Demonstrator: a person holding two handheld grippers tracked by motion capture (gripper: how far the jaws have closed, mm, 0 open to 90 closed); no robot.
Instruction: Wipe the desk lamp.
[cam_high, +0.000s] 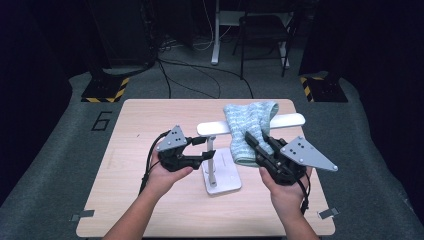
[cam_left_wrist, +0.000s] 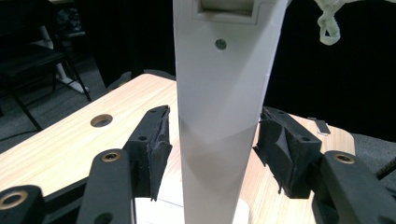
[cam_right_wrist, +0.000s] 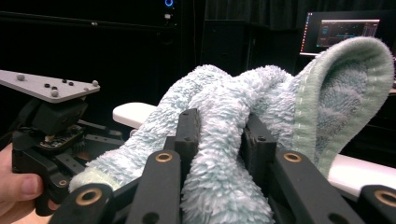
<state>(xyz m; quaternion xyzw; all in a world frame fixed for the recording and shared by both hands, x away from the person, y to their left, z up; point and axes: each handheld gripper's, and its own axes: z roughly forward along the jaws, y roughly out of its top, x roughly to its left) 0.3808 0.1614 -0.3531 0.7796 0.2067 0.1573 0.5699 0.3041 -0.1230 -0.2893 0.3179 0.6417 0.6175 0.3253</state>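
Our right claw (cam_high: 256, 141) is clamped on the towel (cam_high: 247, 131); our left claw (cam_high: 204, 149) stands apart around the rack post (cam_left_wrist: 219, 116). If we tug hard, the unsteadied rack may tip sideways.

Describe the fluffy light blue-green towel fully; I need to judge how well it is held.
The fluffy light blue-green towel is terry cloth with a stitched green hem. It hangs draped over the white horizontal bar of a T-shaped stand, folds bunched, one hemmed edge curling up. The right gripper has its black jaws shut on a thick fold near the lower end. The left gripper does not touch it.
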